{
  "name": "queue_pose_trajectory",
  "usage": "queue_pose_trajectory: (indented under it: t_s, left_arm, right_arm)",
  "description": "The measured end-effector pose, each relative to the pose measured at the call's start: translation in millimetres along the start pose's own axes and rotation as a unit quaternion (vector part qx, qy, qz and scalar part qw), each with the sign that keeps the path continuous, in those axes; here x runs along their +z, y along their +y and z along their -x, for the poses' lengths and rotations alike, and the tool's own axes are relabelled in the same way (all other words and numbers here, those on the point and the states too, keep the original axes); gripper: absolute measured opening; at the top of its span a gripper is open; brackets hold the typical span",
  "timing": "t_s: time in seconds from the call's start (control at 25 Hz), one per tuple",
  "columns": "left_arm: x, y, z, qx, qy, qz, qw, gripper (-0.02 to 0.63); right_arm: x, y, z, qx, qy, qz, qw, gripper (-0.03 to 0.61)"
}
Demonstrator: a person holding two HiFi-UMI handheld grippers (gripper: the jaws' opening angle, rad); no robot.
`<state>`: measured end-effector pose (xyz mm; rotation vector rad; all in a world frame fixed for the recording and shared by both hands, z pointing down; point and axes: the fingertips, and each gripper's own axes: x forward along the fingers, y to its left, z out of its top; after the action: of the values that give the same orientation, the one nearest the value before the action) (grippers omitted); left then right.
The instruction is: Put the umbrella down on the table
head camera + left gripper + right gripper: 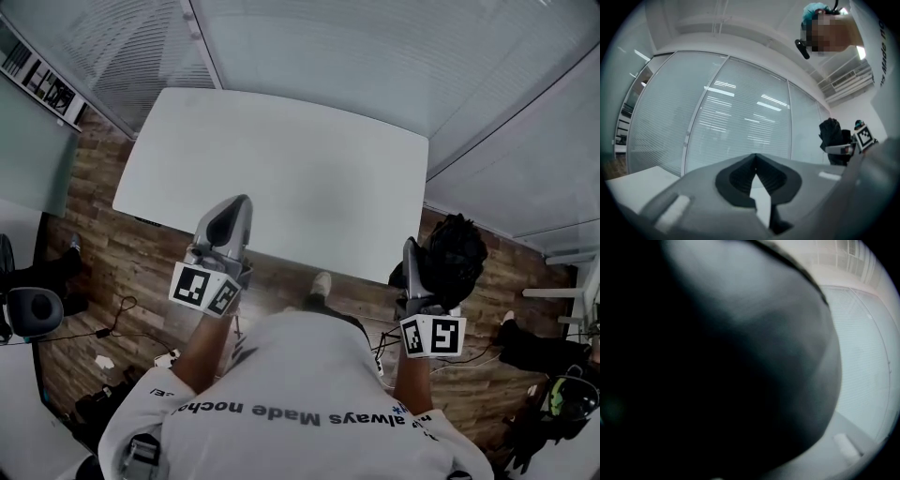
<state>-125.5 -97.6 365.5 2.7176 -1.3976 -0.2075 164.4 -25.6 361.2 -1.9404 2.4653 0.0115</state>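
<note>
So here's where I'm at. The right hand-held gripper (422, 261) has its jaws spread fairly wide and clamped on the crumpled black fabric folded umbrella (456, 247). Its own camera is basically useless, since the dark fabric (717, 371) fills nearly the whole picture. Only a sliver of one grey finger (844, 447) pokes out at the bottom right. The head view and the left gripper view both show the black bundle (833, 137) sitting right at that gripper, so I'm calling it gripped.

The umbrella isn't on the table yet. From the head view it hangs just off the near right corner of the rectangular white table (309, 169), over the brown wood-plank floor (112, 253).

The left hand-held gripper (240, 208) is empty. Its own view shows the two black ribbed pads (740, 178) meeting at the tips, with nothing pinched and just a small triangular gap lower down. It's held over the near edge of the table on the left side, pointing toward the far end.

Both hand-held grippers point level and away from me, well apart from each other. Frosted glass walls with blinds (375, 56) run behind the far side of the table.
</note>
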Motion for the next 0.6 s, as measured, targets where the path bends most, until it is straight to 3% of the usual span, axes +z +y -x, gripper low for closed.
queue_pose_trajectory:
  t_s: [0.32,0.6]
  left_arm:
    - [-8.4,-15.5,-89.0,0.004,0.004,-0.007,1.0000,0.003]
    - [-24.1,-15.5,-129.2,0.011,0.015,0.000,0.9998,0.003]
  right_arm:
    - [-4.5,-78.2,-46.9,0.006,0.002,-0.001,1.000,0.233]
    - [-14.7,-108.9,-75.0,0.010,0.009,-0.005,1.000,0.233]
